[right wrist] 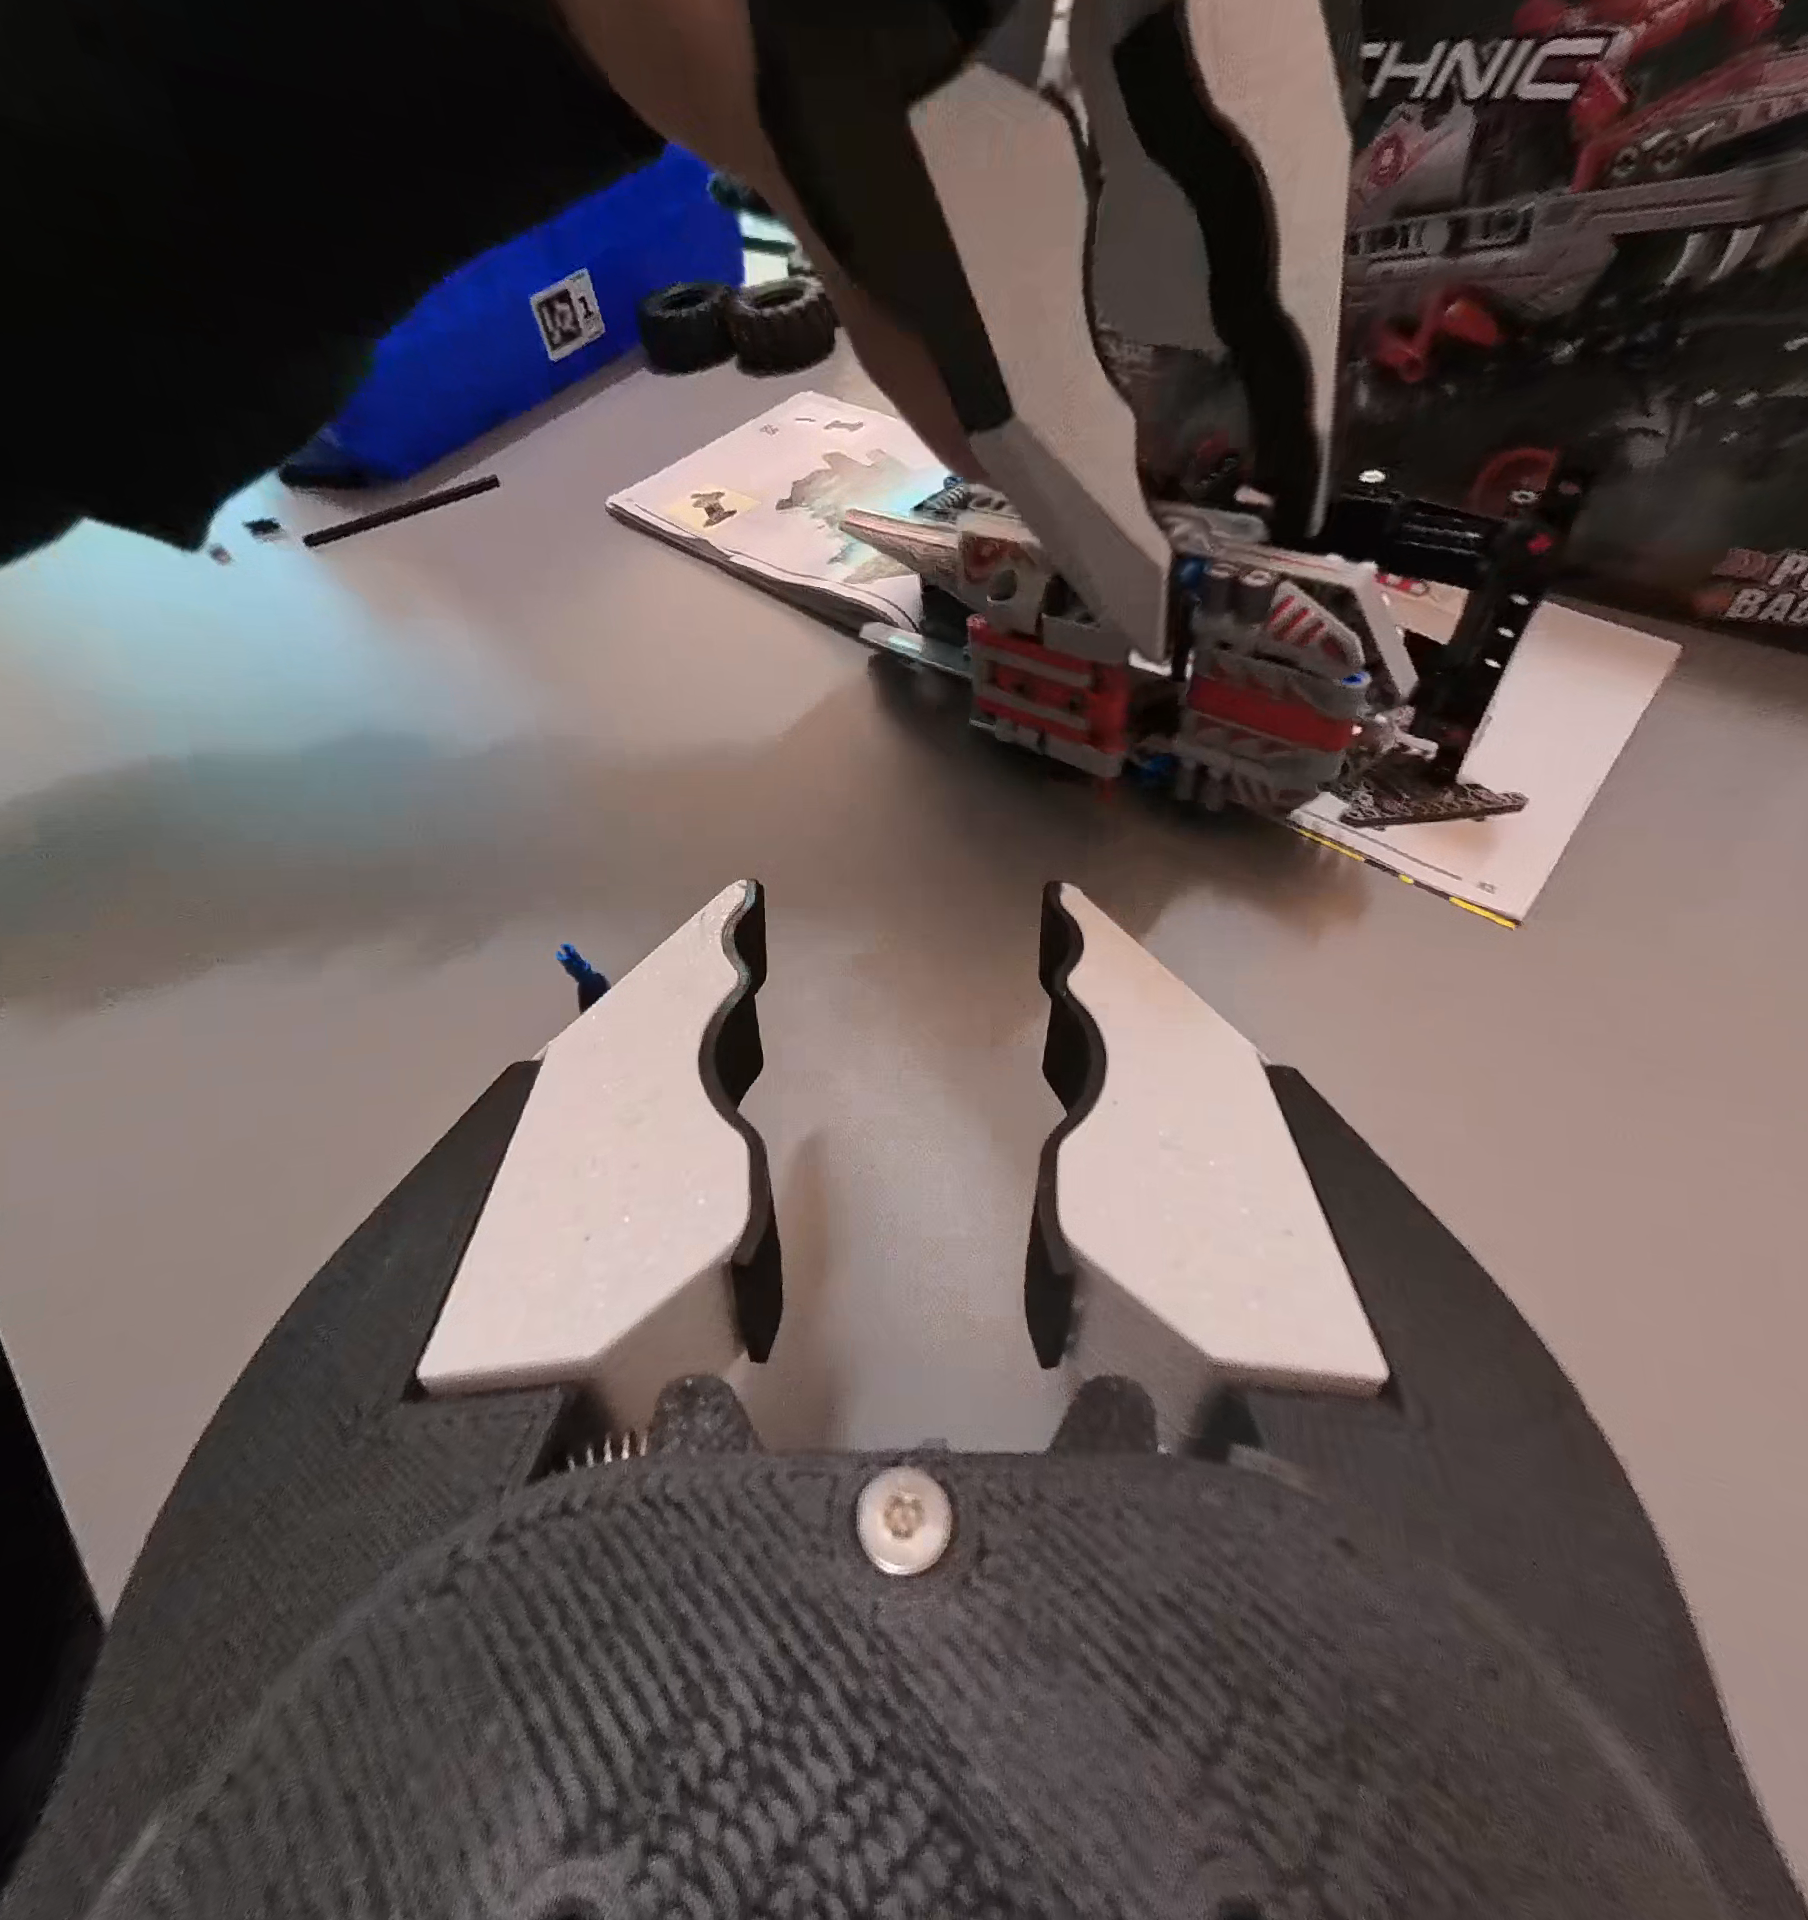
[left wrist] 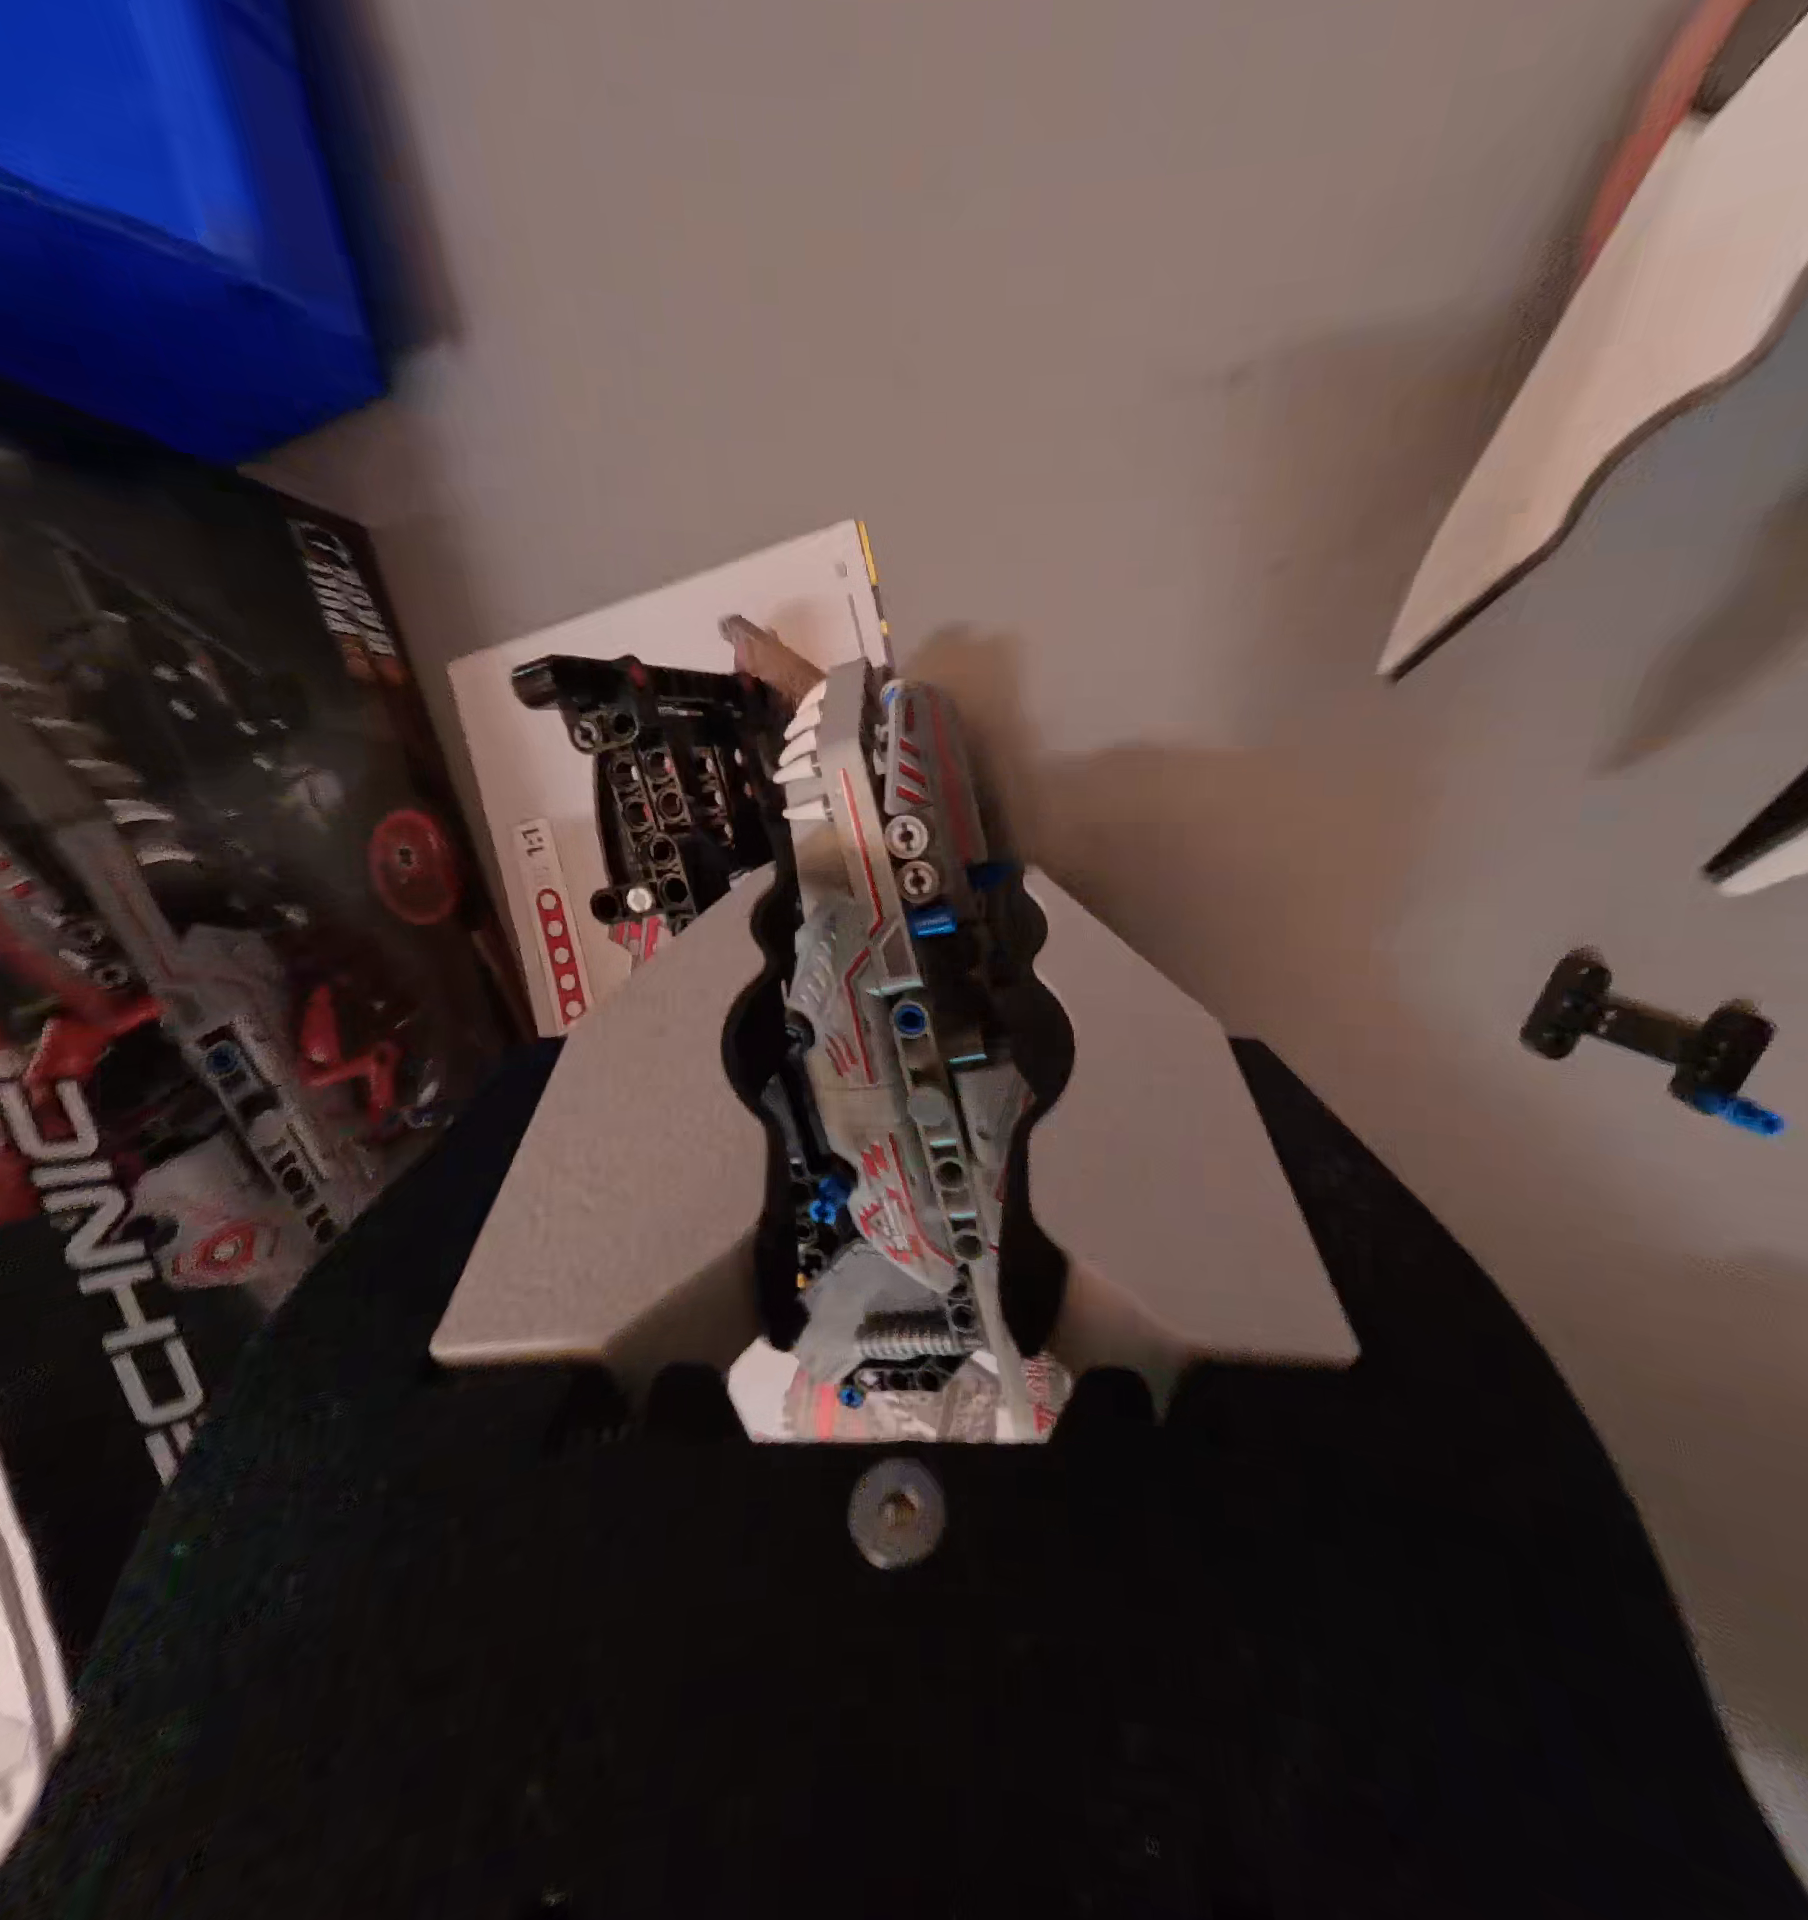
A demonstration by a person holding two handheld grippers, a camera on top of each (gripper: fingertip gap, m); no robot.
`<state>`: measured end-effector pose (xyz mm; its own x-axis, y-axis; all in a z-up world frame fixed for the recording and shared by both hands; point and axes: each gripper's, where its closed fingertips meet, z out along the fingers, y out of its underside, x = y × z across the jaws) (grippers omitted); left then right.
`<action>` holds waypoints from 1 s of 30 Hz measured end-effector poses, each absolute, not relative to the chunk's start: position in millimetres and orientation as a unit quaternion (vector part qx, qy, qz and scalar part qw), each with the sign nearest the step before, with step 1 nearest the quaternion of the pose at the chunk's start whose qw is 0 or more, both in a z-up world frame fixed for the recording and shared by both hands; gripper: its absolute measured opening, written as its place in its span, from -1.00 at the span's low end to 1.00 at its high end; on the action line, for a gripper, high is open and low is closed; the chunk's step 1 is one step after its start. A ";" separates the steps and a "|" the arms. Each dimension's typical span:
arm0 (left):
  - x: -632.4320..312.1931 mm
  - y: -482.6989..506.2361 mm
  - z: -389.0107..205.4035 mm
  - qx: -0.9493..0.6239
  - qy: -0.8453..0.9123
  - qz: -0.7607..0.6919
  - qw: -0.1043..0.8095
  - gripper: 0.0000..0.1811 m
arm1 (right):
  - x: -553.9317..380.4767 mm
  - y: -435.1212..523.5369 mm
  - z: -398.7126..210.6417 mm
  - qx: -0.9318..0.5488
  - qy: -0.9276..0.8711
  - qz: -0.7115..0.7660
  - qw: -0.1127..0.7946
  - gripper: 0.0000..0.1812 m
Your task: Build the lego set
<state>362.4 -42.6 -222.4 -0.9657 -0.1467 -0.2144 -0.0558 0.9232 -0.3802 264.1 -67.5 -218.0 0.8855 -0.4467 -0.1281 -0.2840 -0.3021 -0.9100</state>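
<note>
Gripping the grey, red and black brick-built vehicle model [left wrist: 895,1049] between the two white fingers of the left gripper [left wrist: 900,914], jaws pinched onto its body from both sides. Pressing the model down onto the open white instruction booklet [right wrist: 775,488] lying on the pale grey table [right wrist: 360,748], as seen from the right wrist view, where the model [right wrist: 1170,665] is sitting under the left gripper [right wrist: 1222,561] reaching down from above. Standing upright at the model's far end, a black beam frame [left wrist: 661,779]. Lying just behind the booklet, the dark printed set box [left wrist: 152,883]. Resting well apart on the bare table, a small black beam piece with a blue pin [left wrist: 1648,1039]. Hovering low over the table near that piece, the right gripper [right wrist: 902,914], its white fingers spread wide with nothing between them. Sitting farther back, a blue bin [right wrist: 526,332], two black rubber tyres [right wrist: 739,327] beside it and a thin black axle rod [right wrist: 401,511].
</note>
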 end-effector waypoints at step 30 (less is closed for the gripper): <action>148.0 -2.4 -92.2 0.126 0.743 -0.656 -0.047 -0.64 | 205.3 -39.4 -126.5 -0.674 -0.025 0.154 0.722 -0.02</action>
